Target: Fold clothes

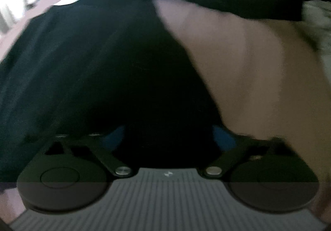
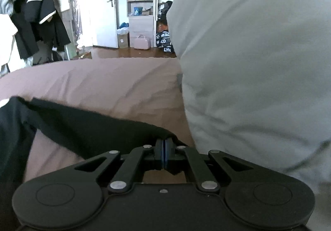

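Bed (image 2: 103, 80) with mauve cover, cluttered room beyond. Black garment (image 1: 93, 65) spread flat on cover, sleeve (image 2: 93, 127) stretched right toward grey pillow (image 2: 258, 65). Right tool (image 2: 163, 155) pressed together, pinching sleeve end. Left tool (image 1: 169, 138) spread over garment's near hem, fabric between blue pads (image 1: 222, 138); grip unclear through blur.

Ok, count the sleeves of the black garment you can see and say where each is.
1. The black garment's sleeve stretches across the pink bedcover to the right gripper, shut on its end. A second may be hidden.
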Tool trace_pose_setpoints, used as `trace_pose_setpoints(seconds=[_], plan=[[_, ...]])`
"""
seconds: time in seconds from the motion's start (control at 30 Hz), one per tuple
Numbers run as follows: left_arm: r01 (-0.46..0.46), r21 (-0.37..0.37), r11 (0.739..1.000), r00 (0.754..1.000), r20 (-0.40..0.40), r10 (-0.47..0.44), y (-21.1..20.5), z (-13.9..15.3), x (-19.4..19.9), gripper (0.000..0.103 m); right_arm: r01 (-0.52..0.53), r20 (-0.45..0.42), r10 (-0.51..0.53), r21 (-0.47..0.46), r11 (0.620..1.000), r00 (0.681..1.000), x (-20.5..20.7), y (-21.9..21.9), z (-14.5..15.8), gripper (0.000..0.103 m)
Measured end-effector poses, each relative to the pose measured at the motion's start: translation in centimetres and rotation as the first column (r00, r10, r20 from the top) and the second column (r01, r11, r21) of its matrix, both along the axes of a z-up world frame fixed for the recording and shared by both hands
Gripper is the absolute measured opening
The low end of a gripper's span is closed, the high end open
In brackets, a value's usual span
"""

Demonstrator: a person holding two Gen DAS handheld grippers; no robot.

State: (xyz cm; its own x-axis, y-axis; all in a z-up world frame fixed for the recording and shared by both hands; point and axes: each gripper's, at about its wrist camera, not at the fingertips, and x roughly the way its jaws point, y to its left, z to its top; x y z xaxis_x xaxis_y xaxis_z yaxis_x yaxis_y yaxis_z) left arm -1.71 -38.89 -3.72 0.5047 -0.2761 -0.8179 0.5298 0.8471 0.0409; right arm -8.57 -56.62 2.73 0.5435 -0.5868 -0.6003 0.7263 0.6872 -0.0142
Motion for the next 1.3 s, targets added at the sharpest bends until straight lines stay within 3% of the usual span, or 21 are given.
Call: trace_pose_setpoints(seconds=[0.03,0.1,0.13,0.2,0.3,0.37,0.47,0.6,0.67,0.7,0.73,0.77,0.83,0.9,0.97,1.03,1.13,1.2,1.27,1.3], plan=[[-0.021,-0.025,0.999,1.000,-0.009,0.021,0.5,0.9,0.2,0.004,-0.001,0.008,0.001,-0.019,1.000,1.000,0.3,-0.2,0.0,0.002],[-0.057,-0.078,0.995,0.998,-0.013,0.056,2.2,3.1,0.3,0.004,0.012,0.000,-0.012,-0.181,0.983,1.000,0.1,0.3,0.7,0.002],[-0.071,-0.082,0.994,0.997,0.024,0.073,3.0,4.2,-0.2,0.004,0.036,-0.001,-0.037,-0.246,0.969,0.999,0.0,0.5,1.1,0.002],[-0.080,-0.076,0.994,0.989,0.117,0.088,4.8,6.7,-1.4,0.004,0.106,0.077,-0.090,-0.252,0.962,0.993,-1.5,0.0,2.4,0.002],[-0.058,-0.129,0.990,0.994,0.087,0.070,7.4,8.8,-2.4,0.004,0.148,0.102,-0.125,-0.257,0.955,0.987,-2.7,-0.9,2.8,0.000],[0.002,-0.158,0.987,1.000,0.012,0.000,8.1,8.5,-2.6,0.004,0.140,0.083,-0.121,-0.276,0.951,0.989,-2.7,-1.0,2.6,0.000],[0.083,-0.129,0.988,0.995,-0.043,-0.089,7.2,6.7,-3.0,0.003,0.122,0.050,-0.112,-0.297,0.947,0.992,-1.7,-0.8,2.3,0.000],[0.136,-0.093,0.986,0.988,-0.055,-0.142,4.6,5.5,-3.5,0.005,0.111,0.012,-0.114,-0.321,0.940,0.993,-0.7,-0.5,2.1,0.000],[0.134,-0.008,0.991,0.986,-0.096,-0.134,3.0,4.6,-2.9,0.018,0.108,-0.017,-0.121,-0.337,0.935,0.992,-0.8,0.0,2.2,0.005],[0.135,0.022,0.991,0.983,-0.126,-0.131,2.6,4.3,-2.7,0.037,0.101,-0.020,-0.114,-0.331,0.938,0.993,-0.7,0.4,2.4,0.010],[0.143,0.033,0.989,0.980,-0.145,-0.137,2.6,4.2,-2.8,0.055,0.094,-0.021,-0.107,-0.324,0.941,0.994,-0.5,0.8,2.6,0.032],[0.154,0.033,0.988,0.978,-0.147,-0.148,2.9,4.4,-3.0,0.060,0.077,-0.016,-0.085,-0.293,0.953,0.996,-0.8,1.2,2.8,0.061],[0.165,0.060,0.984,0.980,-0.122,-0.157,3.9,4.6,-3.0,0.075,0.058,0.030,-0.053,-0.201,0.978,0.998,-2.0,1.9,3.4,0.081],[0.157,0.096,0.983,0.985,-0.092,-0.148,5.2,4.9,-2.9,0.076,-0.007,0.121,0.013,-0.048,0.999,0.993,-3.3,2.7,3.8,0.082],[0.109,0.085,0.990,0.992,-0.066,-0.103,7.2,5.8,-2.5,0.076,-0.116,0.213,0.088,0.119,0.986,0.973,-4.0,3.5,3.9,0.082],[0.022,0.025,0.999,0.999,-0.045,-0.021,10.1,7.4,-1.7,0.076,-0.256,0.286,0.166,0.311,0.915,0.944,-3.0,3.8,3.1,0.082],[-0.139,0.004,0.990,0.990,-0.009,0.139,14.8,9.6,0.7,0.083,-0.425,0.381,0.231,0.574,0.700,0.895,-0.1,4.5,0.2,0.082],[-0.295,0.060,0.954,0.955,0.047,0.292,18.3,10.3,2.6,0.083,-0.455,0.377,0.257,0.682,0.573,0.890,1.1,6.6,-2.4,0.082],[-0.398,0.057,0.916,0.916,0.079,0.393,21.8,10.2,3.8,0.083,-0.453,0.337,0.309,0.741,0.496,0.890,2.3,8.6,-4.3,0.082],[-0.434,0.029,0.900,0.900,0.049,0.432,23.3,9.9,4.4,0.083,-0.449,0.313,0.342,0.763,0.464,0.886,2.9,9.6,-5.1,0.082]])
